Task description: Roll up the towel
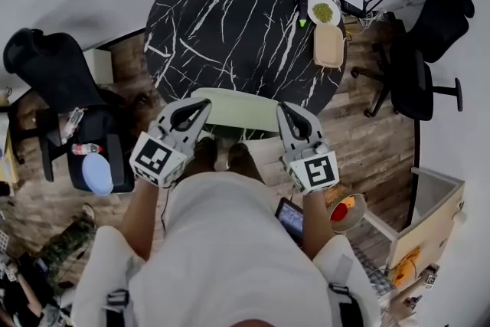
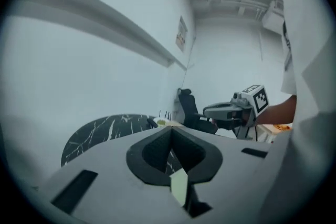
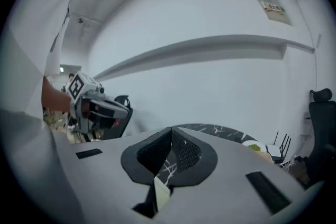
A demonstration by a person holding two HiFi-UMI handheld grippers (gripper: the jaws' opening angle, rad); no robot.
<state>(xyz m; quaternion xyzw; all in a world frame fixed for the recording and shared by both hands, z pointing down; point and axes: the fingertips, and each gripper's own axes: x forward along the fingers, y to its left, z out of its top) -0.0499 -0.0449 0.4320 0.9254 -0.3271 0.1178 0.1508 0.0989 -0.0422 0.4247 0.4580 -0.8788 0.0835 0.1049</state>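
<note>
Over the worktop's [image 1: 230, 19] near edge, the left gripper [image 1: 200, 108] and right gripper [image 1: 285, 111] each have jaws closed on a corner of the pale green towel [image 1: 233, 109]. This looks like laying-out; next, spread it flat for rolling.

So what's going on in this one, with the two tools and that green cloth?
A person holds a tool in each hand, and both are shut on a pale green towel. The left tool pinches one end and the right tool the other. The towel is stretched flat between them at the near edge of the round black marble table, with no roll in it yet. A plate of greens and a beige tray sit near the table's right edge, away from both tools.
</note>
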